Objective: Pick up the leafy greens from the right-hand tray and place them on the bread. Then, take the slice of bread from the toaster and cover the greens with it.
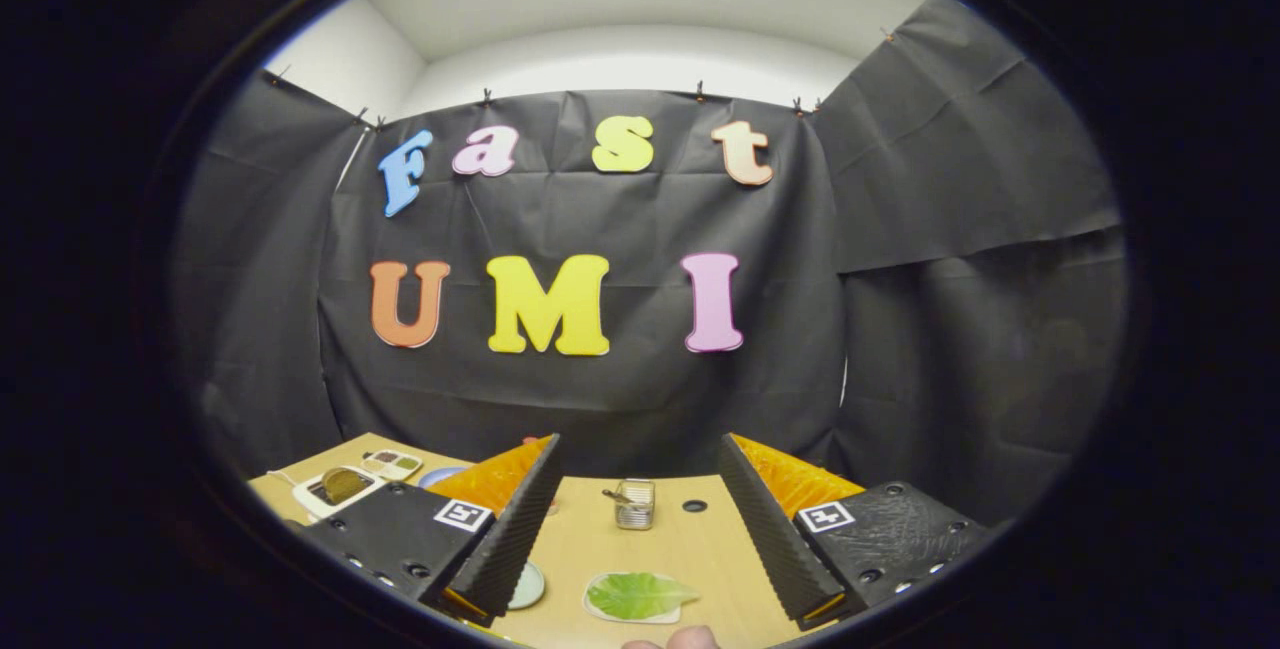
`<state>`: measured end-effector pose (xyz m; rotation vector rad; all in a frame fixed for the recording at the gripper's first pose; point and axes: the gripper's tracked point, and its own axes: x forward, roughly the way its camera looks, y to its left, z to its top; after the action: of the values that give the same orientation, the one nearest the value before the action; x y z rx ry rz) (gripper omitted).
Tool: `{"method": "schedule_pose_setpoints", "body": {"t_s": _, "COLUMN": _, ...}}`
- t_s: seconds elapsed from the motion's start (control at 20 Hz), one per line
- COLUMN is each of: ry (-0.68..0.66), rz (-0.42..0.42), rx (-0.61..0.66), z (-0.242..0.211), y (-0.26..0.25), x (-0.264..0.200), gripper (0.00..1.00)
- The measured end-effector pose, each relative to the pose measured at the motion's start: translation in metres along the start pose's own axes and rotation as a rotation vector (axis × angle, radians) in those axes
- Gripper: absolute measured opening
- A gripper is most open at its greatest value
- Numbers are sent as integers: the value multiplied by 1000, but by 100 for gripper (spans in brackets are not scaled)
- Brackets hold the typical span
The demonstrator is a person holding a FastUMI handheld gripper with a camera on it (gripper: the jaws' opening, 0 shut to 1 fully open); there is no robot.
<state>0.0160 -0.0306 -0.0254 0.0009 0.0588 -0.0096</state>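
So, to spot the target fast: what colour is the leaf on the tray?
Bright green leaf, on a white tray, clearest in the gripper view, between the open hand-held gripper fingers.

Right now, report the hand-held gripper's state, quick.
Hand-held gripper: open, fingers spread wide, holding nothing. The leafy greens lie on the table between the fingers, untouched; the toaster stands farther ahead.

Your gripper (640, 529) stands open, its fingers (520, 529) showing ribbed, matt inner faces. Between them you see the table (690, 549), pale wood with a smooth, matt finish. The leafy greens (638, 595) look like smooth plastic with a slight sheen. The toaster (634, 504) beyond is shiny metal. The booth's wall (620, 399) is matt, creased cloth.
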Motion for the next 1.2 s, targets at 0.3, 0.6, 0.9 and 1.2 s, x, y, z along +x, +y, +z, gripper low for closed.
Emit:
{"method": "schedule_pose_setpoints", "body": {"t_s": 0.3, "ry": 43, "rz": 12, "rx": -17, "z": -37, "y": -24, "x": 9, "gripper": 95}}
{"method": "schedule_pose_setpoints", "body": {"t_s": 0.6, "ry": 193, "rz": 26, "rx": 1, "z": -145, "y": -59, "x": 31, "gripper": 95}}
{"method": "schedule_pose_setpoints", "body": {"t_s": 0.9, "ry": 387, "rz": 46, "rx": -7, "z": -288, "y": -76, "x": 84, "gripper": 95}}
{"method": "schedule_pose_setpoints", "body": {"t_s": 1.2, "ry": 567, "rz": 58, "rx": 72, "z": -368, "y": -77, "x": 115, "gripper": 96}}
